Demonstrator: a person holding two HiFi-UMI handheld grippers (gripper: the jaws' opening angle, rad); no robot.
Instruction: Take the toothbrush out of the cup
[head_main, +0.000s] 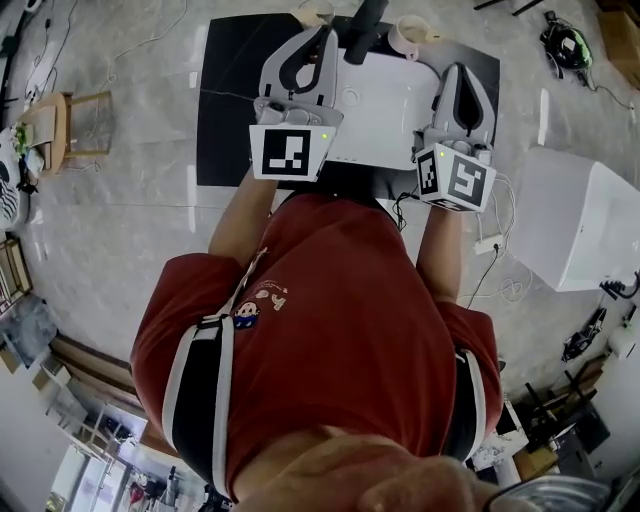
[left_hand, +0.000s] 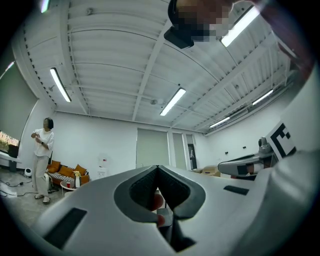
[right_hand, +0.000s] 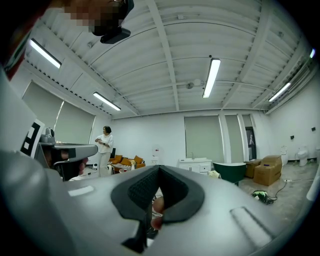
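Head view, left to right: the left gripper (head_main: 322, 38) reaches out over a dark worktop (head_main: 225, 100), above a white rounded unit (head_main: 385, 100). The right gripper (head_main: 458, 75) is held at that unit's right edge. At the worktop's far edge a pale cup (head_main: 313, 12) stands just past the left gripper's tip, and a second cup-like vessel (head_main: 410, 35) stands further right. The toothbrush is too small to make out in either. Left gripper view shows its jaws pressed together on nothing, with a person in white (left_hand: 41, 160) by an orange sofa (left_hand: 65, 172) at far left. Right gripper view shows jaws likewise together and empty.
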